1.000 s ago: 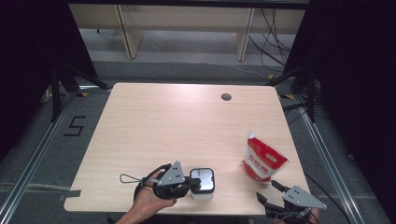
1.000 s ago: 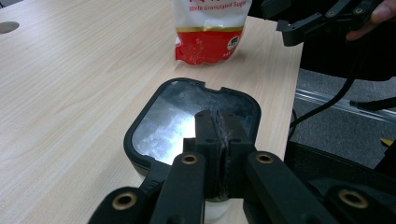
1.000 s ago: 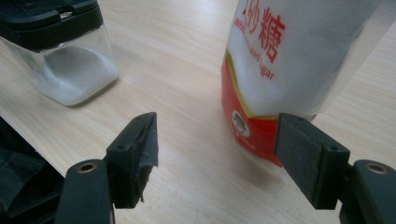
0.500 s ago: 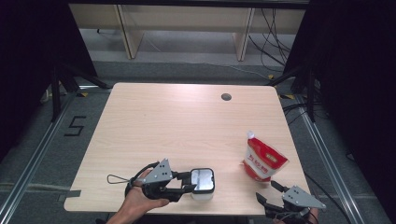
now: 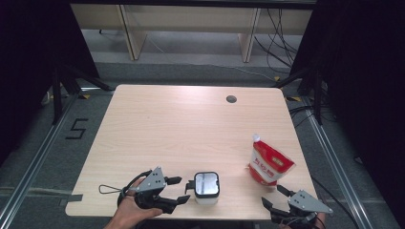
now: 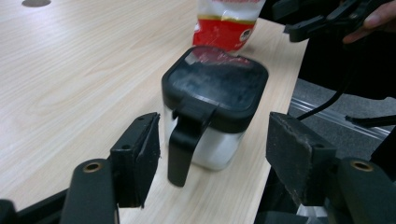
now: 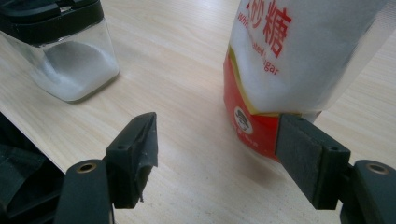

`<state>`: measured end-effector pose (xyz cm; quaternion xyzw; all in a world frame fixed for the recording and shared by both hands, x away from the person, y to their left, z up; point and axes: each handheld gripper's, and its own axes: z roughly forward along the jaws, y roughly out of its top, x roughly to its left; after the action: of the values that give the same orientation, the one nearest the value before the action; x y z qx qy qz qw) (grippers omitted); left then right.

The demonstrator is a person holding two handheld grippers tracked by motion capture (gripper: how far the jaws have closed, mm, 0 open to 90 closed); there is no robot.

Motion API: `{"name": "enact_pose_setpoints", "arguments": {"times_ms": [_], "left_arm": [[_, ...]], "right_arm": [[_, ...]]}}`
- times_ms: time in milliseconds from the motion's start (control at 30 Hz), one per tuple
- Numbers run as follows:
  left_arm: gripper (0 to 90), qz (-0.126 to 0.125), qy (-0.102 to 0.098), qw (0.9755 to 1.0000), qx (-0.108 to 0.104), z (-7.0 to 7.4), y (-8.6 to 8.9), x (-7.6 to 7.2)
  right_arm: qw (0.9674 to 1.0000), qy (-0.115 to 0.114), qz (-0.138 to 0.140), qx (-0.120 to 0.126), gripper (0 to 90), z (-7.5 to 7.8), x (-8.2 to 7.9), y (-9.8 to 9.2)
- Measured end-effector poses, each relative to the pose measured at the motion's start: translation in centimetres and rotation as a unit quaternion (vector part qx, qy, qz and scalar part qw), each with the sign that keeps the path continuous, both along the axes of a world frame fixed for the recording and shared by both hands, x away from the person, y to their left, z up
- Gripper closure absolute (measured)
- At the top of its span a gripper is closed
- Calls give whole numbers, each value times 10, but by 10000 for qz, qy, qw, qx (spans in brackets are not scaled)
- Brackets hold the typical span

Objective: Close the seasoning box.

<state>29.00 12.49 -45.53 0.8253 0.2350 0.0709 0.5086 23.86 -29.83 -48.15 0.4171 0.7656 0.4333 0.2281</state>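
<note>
Small clear jar with black flip lid and handle, near edge of table, looks rigid, light, smooth-sided, best pinched by its handle; left gripper just beside it, jaws just opened wide, empty; right gripper wide, empty, near sugar bag.

You're working on a light wood-grain table, square-ish with rounded corners, and a dark round cable hole sits near its far edge, right of centre. Two things stand directly on it. A clear square container with a black lid stands at your near edge, about the middle, white powder in the bottom. A red-and-white sugar pouch stands upright to its right, near the table's right edge, well apart from the container. The table stands on grey floor.
</note>
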Motion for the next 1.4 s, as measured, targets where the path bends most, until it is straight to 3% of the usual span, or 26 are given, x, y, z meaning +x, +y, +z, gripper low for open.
{"name": "enact_pose_setpoints", "arguments": {"times_ms": [167, 233, 267, 300, 333, 367, 400, 500, 533, 567, 667, 700, 833, 867, 900, 933, 1033, 1067, 1200, 1267, 1400], "left_arm": [[323, 159, 77, 9998, -18, -8, 8, -1], [319, 99, 22, 9999, 69, -10, 12, 1], [317, 223, 81, 9997, 117, -11, 13, -1], [315, 171, 94, 9998, 94, -13, 14, -1], [312, 175, 95, 9997, 109, -15, 15, -2], [310, 113, 35, 9997, 212, -16, 16, -1], [309, 196, 179, 9995, 152, -19, 16, -4], [304, 166, 187, 9993, 283, -24, 17, -5], [303, 235, 213, 9994, 159, -27, 16, -7], [300, 172, 207, 9992, 300, -27, 18, -7], [296, 212, 177, 9991, 311, -31, 18, -8], [296, 197, 168, 9987, 444, -33, 20, -8], [296, 283, 296, 9984, 381, -38, 21, -10], [296, 232, 208, 9982, 520, -38, 24, -9], [295, 295, 284, 9985, 362, -39, 23, -12], [294, 211, 186, 9988, 403, -39, 25, -12], [294, 351, 291, 9985, 296, -39, 27, -17], [294, 351, 298, 9981, 401, -38, 29, -18], [289, 374, 265, 9982, 383, -41, 31, -18], [282, 376, 218, 9975, 556, -41, 33, -17], [276, 367, 256, 9978, 497, -42, 31, -17]], "right_arm": [[10000, 7, -25, -7, 313, 0, 0, 0], [10000, 3, -15, 1, 313, 0, 0, 0], [10000, 24, -30, -19, 313, 0, 0, 0], [10000, 46, -31, -13, 313, 0, -1, 0], [9999, -80, 69, -100, 313, 0, 2, -2], [9999, -61, 66, -95, 313, 0, 2, -2], [9999, -59, 59, -97, 313, -1, 2, -2], [9999, -73, 120, -77, 313, -1, 3, -2], [9999, -40, 95, -40, 313, -1, 2, -2], [9999, -41, 99, -41, 311, -1, 2, -2], [9999, -72, 126, -77, 309, -1, 3, -2], [9999, -70, 126, -82, 307, -1, 3, -2], [9999, -66, 115, -71, 303, -2, 3, -1], [9999, -41, 89, -38, 303, -2, 3, -1], [9998, -153, 103, -97, 303, -2, 4, -2], [9998, -139, 103, -88, 302, -2, 3, -1], [9998, -60, 148, -117, 302, -2, 3, -2], [9998, -81, 150, -102, 302, -2, 4, -1], [9998, -113, 132, -110, 299, -2, 4, -1], [9998, -61, 153, -113, 293, -2, 4, -1], [9998, -74, 133, -123, 289, -3, 4, -1]]}}
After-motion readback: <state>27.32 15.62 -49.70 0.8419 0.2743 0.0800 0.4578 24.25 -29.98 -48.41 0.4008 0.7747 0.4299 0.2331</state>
